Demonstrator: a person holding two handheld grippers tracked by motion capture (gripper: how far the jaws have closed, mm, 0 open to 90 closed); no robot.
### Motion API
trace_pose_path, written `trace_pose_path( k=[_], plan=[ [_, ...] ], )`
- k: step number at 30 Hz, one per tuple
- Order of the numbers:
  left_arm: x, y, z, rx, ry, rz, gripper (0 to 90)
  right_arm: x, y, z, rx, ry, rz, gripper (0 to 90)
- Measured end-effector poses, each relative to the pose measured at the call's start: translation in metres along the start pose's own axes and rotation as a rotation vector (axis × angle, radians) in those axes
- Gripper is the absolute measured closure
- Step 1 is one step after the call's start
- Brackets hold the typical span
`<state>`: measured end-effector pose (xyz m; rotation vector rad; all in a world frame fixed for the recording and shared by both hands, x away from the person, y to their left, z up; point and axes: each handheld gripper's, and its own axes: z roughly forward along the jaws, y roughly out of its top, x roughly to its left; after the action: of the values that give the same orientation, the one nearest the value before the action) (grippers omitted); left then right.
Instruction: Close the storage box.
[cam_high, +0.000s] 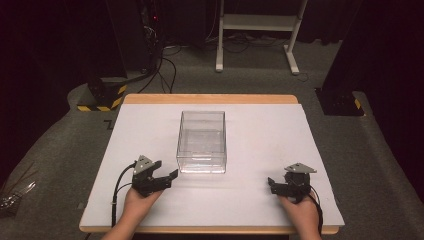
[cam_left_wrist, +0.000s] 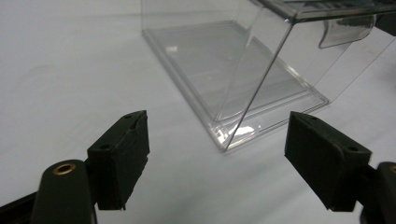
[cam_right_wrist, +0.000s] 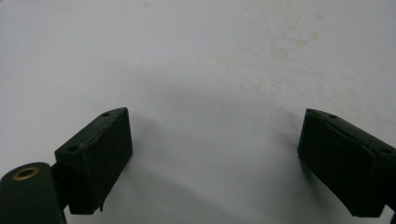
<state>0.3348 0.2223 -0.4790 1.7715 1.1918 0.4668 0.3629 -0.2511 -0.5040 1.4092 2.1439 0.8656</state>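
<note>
A white rectangular tabletop with a pale wooden edge (cam_high: 210, 99) fills the middle of the high view. Near its centre stands a clear, square-sided plastic box (cam_high: 202, 142), upright and open at the top, with nothing visible inside it.

A person's two hands come in from the bottom edge. The left hand (cam_high: 140, 200) holds the left black two-jaw gripper (cam_high: 167, 178) on the table just beside the box's near left corner, apart from it. Its jaws stand wide apart and hold nothing. A black cable trails back from it along the forearm. In the left gripper view, the clear box (cam_left_wrist: 247, 70) lies close ahead between the two spread jaws, its near corner towards the camera, with bare white surface between the box and the pads (cam_left_wrist: 122, 156).

The right hand (cam_high: 300, 210) holds the right black two-jaw gripper (cam_high: 272, 185) near the table's front right, well apart from the box. Its jaws are also spread wide and empty. The right gripper view looks down on faintly stained white tabletop (cam_right_wrist: 210, 70) between them.

Beyond the table is grey carpet. A white metal frame on two legs (cam_high: 257, 30) stands at the far side, with dark cables on the floor near it. A black base with yellow-and-black hazard stripes (cam_high: 102, 97) sits off the far left corner, and a dark base (cam_high: 340, 102) off the far right.
</note>
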Motion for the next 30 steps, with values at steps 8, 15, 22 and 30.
trace_pose_path(
  k=[8, 15, 22, 30],
  plan=[
    [0.03, -0.013, -0.023, 0.014, 0.059, -0.026, 22.7, 0.0, 0.0, 0.0, 0.0, 0.0, 0.0, 9.9],
    [0.052, -0.025, -0.042, 0.042, 0.112, -0.028, 22.8, 0.0, 0.0, 0.0, 0.0, -0.001, 0.0, 9.9],
    [0.072, -0.04, -0.056, 0.073, 0.183, -0.028, 22.2, 0.0, 0.0, 0.0, 0.0, -0.001, 0.0, 10.0],
    [0.08, -0.046, -0.053, 0.152, 0.209, -0.023, 21.5, 0.0, 0.0, 0.0, -0.001, -0.001, 0.0, 10.0]
  ],
)
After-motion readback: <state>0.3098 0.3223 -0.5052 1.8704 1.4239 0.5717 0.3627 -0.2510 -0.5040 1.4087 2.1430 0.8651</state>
